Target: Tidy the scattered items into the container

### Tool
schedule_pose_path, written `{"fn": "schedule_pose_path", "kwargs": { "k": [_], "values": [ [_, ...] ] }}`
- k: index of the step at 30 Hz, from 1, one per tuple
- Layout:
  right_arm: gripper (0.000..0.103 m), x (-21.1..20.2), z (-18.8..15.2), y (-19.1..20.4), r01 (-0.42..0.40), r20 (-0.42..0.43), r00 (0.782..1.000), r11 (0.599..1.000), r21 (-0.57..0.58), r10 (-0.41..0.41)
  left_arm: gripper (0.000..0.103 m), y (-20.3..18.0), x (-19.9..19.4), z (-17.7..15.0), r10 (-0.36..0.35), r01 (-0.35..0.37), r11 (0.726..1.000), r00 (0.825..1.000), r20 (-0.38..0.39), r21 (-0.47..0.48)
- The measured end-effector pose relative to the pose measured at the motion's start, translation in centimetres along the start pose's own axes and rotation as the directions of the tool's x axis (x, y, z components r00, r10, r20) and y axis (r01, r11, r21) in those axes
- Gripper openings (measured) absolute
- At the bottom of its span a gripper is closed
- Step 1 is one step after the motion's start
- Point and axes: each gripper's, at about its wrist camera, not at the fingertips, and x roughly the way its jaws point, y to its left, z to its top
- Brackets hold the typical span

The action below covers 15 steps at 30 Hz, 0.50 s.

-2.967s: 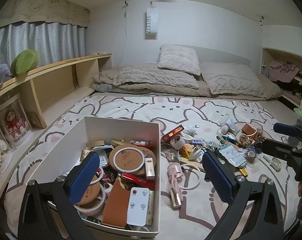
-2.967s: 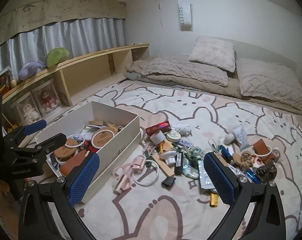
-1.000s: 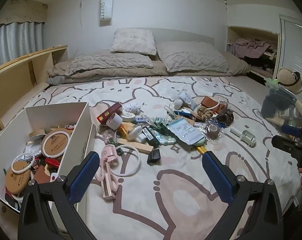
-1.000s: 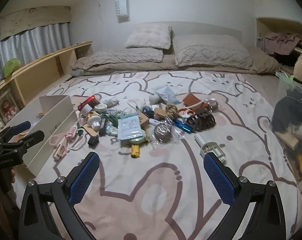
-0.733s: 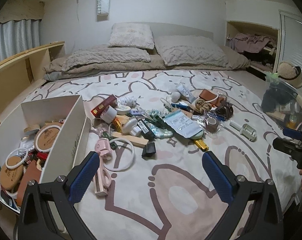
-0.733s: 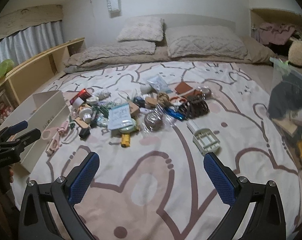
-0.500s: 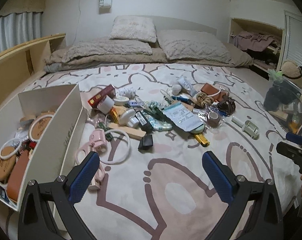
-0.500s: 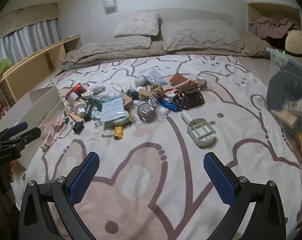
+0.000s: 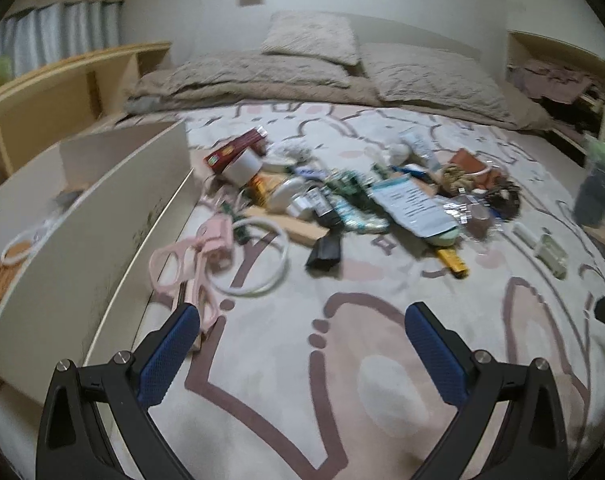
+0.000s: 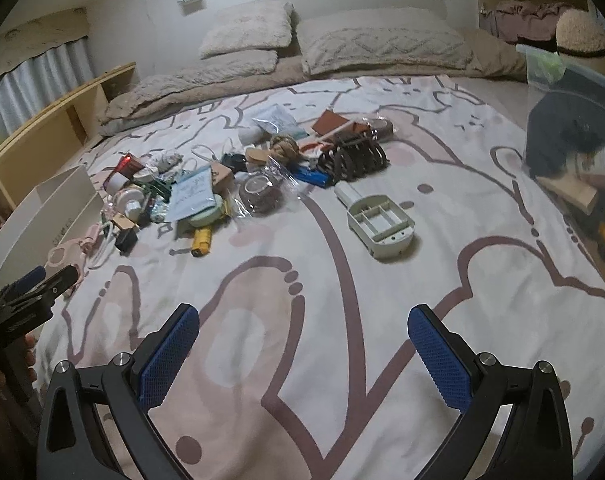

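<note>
Clutter pile (image 10: pixel 238 184) — mixed small items, heaped beside white box (image 9: pixel 82 216); left gripper (image 9: pixel 302 344) and right gripper (image 10: pixel 302 344) both wide, empty.

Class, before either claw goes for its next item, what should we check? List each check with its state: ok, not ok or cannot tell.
1. Left claw open and empty: ok.
2. Right claw open and empty: ok.
3. Box open on top: ok.
4. Room left in box: cannot tell, its wall hides the inside.
5. White tray lies apart from the pile, free to grip: ok.
6. All items off the blanket: not ok.
</note>
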Motion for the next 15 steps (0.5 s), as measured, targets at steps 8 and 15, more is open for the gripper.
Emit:
{"fn": "schedule_pose_path", "kwargs": {
  "k": [8, 15],
  "values": [
    [0.103, 1.0, -0.3, 0.1, 0.000, -0.009, 1.000, 1.000, -0.004, 0.000, 0.103, 1.8, 1.7, -0.4, 0.111, -0.115, 0.991, 0.992, -0.058, -0.068],
    [0.103, 1.9, -0.6, 0.3, -0.009, -0.024, 1.000, 1.000, 0.009, 0.010, 0.103, 3.2, 3.9, -0.8, 0.121, -0.139, 0.983, 0.983, -0.141, -0.125]
  ]
}}
